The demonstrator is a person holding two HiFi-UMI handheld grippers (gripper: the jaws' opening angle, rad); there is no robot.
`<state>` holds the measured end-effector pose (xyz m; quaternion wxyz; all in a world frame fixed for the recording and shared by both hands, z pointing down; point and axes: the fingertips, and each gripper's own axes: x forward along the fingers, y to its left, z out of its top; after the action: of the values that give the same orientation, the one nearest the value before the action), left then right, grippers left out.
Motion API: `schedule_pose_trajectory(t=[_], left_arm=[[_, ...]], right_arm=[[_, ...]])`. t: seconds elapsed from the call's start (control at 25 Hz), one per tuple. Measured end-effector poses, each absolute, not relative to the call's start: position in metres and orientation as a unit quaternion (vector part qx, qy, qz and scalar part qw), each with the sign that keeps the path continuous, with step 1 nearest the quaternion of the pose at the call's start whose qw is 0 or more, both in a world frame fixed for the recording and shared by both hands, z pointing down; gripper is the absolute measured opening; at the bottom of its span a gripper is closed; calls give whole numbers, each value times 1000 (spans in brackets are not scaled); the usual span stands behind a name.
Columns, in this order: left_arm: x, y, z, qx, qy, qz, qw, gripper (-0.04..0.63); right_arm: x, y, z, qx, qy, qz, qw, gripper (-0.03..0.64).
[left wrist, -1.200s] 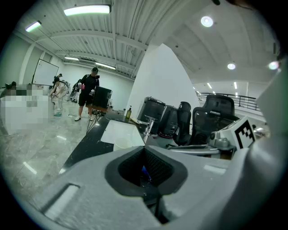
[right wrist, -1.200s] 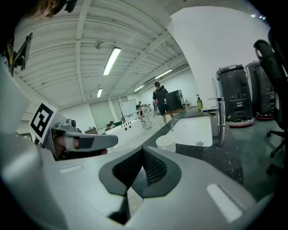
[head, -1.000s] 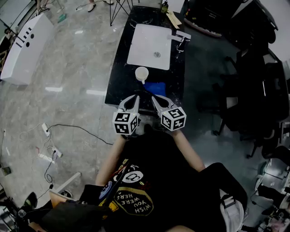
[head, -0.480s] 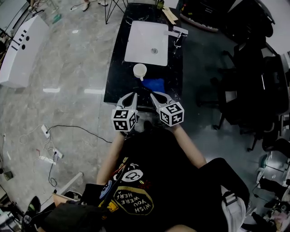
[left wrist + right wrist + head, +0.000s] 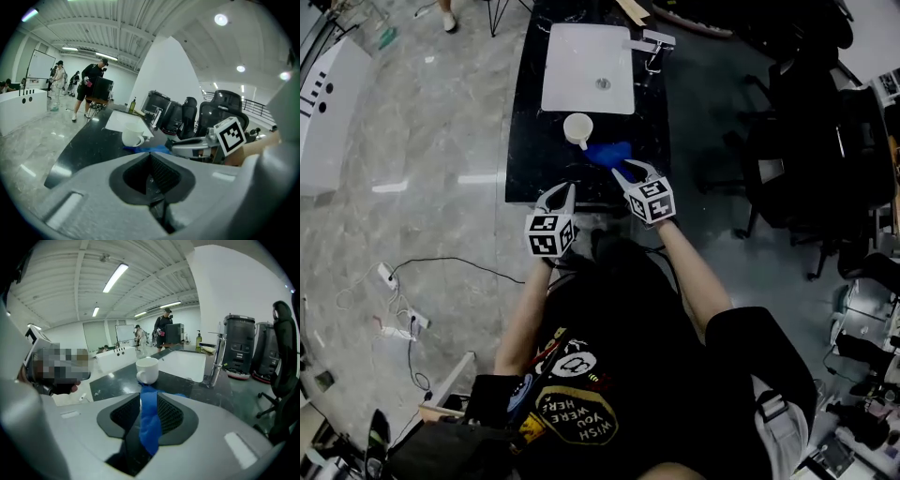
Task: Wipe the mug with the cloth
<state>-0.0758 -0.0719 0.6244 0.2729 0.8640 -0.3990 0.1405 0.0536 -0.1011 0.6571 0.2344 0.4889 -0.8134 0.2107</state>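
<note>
At the near end of the black bench [image 5: 530, 141], the right claw [image 5: 628, 172] is closed on the near edge of the blue cloth [image 5: 607, 153]. Its own view shows a thin strip of that cloth [image 5: 149, 420] pinched between the jaws, with the rest trailing over the bench toward the white mug [image 5: 577, 128]. The left claw [image 5: 558, 195] hangs at the bench's near edge, its jaws drawn together on nothing, well short of the mug. The mug stands upright just beyond the cloth and just before the sink [image 5: 589, 80], handle turned toward the person. Step in hand, as judged: the cloth is gripped and wiping has not yet begun. To do it well, the left claw would need to part and steady the mug by handle or rim before the right claw brings the cloth against its wall. An unheld mug on so glossy a top is likely to slide or tip under a sideways wipe. A fuller bunch of cloth would probably wipe better than the strip now pinched. Room: the bench is narrow, and its left and near edges drop to the floor [image 5: 441, 187]. The sink basin opens close behind the mug, and the tap [image 5: 652, 47] stands at the far right. Bare top left of the mug offers the freest approach.
</note>
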Motion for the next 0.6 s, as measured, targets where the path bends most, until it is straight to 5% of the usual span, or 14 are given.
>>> schedule_pose_trajectory(t=[0.32, 0.4, 0.6], left_arm=[[-62, -105, 648, 852, -415, 163, 275, 5], [-57, -116, 645, 846, -426, 156, 279, 5], [-52, -146, 645, 822, -467, 132, 296, 5]], right_arm=[[58, -142, 720, 403, -826, 207, 337, 281], [49, -139, 726, 381, -836, 207, 335, 269], [31, -127, 726, 321, -862, 200, 338, 106]])
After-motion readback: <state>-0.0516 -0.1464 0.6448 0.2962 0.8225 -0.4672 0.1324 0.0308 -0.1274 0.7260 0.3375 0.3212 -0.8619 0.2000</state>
